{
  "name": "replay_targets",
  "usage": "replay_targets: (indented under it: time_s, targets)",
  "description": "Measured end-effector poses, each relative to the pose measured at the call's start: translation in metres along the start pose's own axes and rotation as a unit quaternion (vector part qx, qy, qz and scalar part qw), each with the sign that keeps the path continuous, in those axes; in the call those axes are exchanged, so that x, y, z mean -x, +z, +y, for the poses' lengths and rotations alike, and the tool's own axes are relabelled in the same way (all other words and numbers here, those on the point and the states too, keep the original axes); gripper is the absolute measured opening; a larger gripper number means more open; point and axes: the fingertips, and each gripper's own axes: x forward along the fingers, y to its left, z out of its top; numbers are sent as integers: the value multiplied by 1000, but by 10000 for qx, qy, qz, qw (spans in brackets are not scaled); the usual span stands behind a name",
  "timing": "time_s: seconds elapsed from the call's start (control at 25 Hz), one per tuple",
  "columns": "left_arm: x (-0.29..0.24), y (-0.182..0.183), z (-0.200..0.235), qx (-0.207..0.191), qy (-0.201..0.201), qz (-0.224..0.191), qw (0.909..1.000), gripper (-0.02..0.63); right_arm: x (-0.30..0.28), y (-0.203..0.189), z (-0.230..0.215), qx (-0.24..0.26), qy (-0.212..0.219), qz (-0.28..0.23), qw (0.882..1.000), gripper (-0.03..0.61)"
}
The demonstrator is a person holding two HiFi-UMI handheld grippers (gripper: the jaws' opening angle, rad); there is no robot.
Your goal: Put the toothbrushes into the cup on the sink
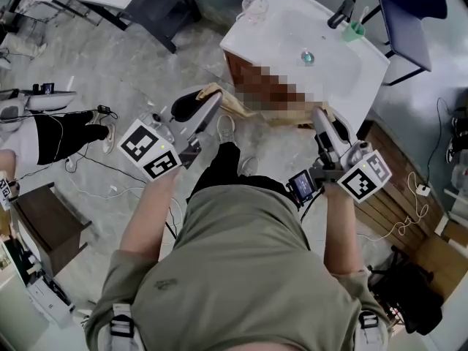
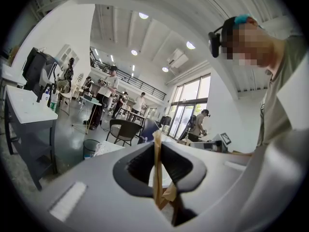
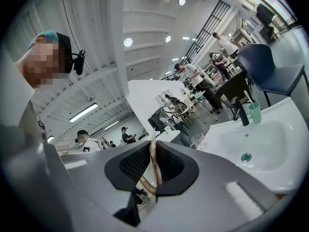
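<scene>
Brush in each claw, sink ahead! My left claw [image 2: 157,151] is pinched narrow on the left brush [image 2: 156,175], a thin tan stick upright between the pads. My right claw [image 3: 153,159] clamps the right brush [image 3: 155,172] the same way. The cup [image 1: 355,30] waits at the sink's [image 1: 245,42] back edge, just beside the tap [image 1: 340,13]. Both claws hang short of the sink's near edge.

How I'd play it: one brush at a time, right claw first, since it's on the cup's side. I'd carry it over the basin and tip it so the free end points down, square over the cup's mouth. Then I'd lower until that end is well inside, and only then ease the pads. The cup looks light and narrow, so a knock on its rim could tip it into the basin. I'd approach from the side away from the tap. The left claw goes once the right is clear.

The head view gives me the layout: both claws, the whole sink, the drain [image 1: 306,57] and a clear cup [image 1: 254,6] at the far left corner. It doesn't show the grips; the gripper views do. Only the right gripper view shows the cup side-on, with something thin and pale rising from it that I can't identify. In the left gripper view I find no cup at all, just hall, chairs and people.
</scene>
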Motion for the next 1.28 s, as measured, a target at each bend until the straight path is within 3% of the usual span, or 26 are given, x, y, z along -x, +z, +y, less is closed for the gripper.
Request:
replay_targets:
  time_s: [0.56, 1.28]
  targets:
    - [-6, 12, 63, 200, 233, -64, 9995, 46, -49, 1, -20, -108, -111, 75, 9999, 49]
    - [-44, 30, 156, 391, 81, 54, 9992, 44, -140, 14, -60, -220, -314, 209, 9990, 49]
